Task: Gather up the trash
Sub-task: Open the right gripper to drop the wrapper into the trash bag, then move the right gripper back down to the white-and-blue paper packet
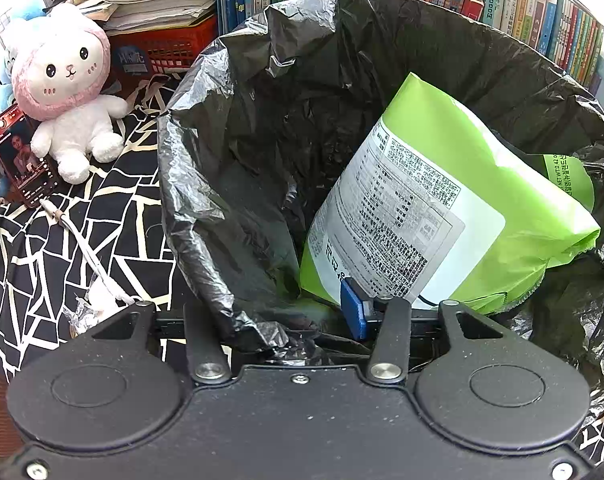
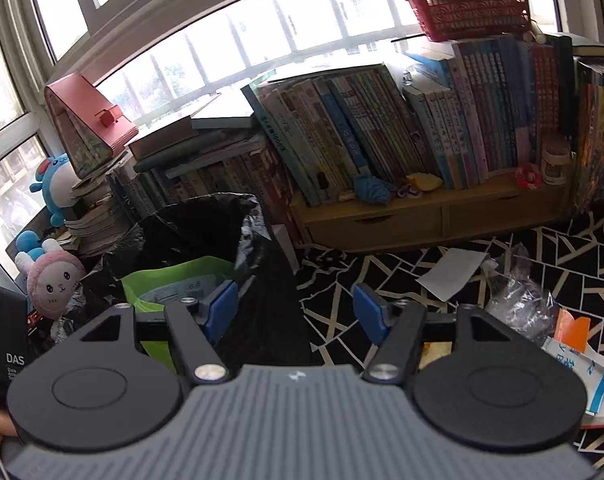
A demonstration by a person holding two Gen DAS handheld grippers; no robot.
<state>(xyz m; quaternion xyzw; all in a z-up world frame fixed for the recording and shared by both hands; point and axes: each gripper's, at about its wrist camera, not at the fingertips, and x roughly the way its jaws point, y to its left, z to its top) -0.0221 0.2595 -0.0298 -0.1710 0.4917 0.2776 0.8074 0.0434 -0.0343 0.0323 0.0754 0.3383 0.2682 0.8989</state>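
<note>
Right wrist view: my right gripper (image 2: 295,312) is spread and empty. Loose paper scrap (image 2: 454,274) lies ahead and right on the patterned cloth (image 2: 582,248). My left gripper (image 1: 285,320) pinches the black bag (image 1: 237,208) rim; a green packet (image 1: 462,208) sits inside.

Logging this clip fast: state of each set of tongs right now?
Left tongs: shut on the black trash bag rim.
Right tongs: open, nothing between them.
</note>
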